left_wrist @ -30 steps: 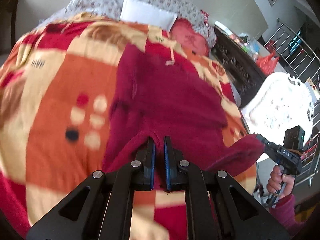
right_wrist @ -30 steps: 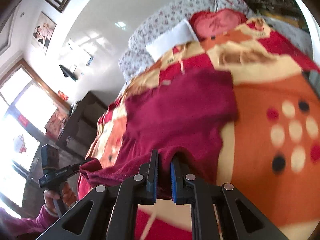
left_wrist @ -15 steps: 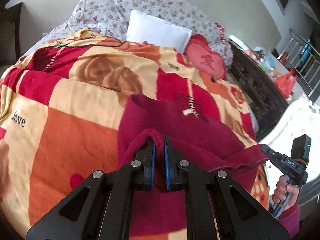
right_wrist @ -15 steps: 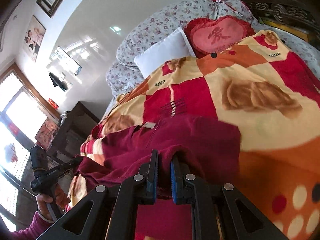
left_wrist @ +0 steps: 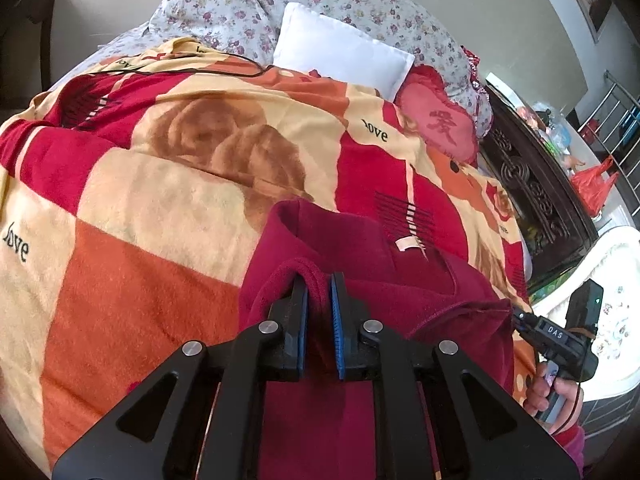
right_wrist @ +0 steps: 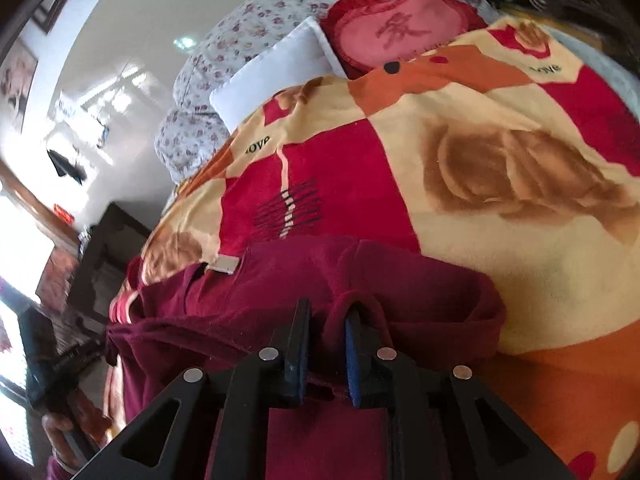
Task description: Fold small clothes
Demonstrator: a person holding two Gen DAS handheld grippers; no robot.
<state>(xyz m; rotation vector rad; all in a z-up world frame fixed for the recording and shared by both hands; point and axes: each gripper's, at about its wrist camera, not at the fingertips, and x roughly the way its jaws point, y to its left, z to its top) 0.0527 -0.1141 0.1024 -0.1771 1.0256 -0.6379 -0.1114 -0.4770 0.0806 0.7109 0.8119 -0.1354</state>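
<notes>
Left gripper (left_wrist: 319,294) jaws parting, maroon garment (left_wrist: 384,280) hem between pads; right gripper (right_wrist: 328,328) jaws opening, hem fold between; patterned blanket (left_wrist: 160,200) bare beyond garment's far edge.

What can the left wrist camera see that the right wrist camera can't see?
Only the left wrist view shows the orange plastic bag, the metal railing and the black cord on the blanket.

Only the right wrist view shows the bright window and the framed picture on the wall.

Both show the dark red garment, the patterned blanket, the white pillow and the heart cushion.
</notes>
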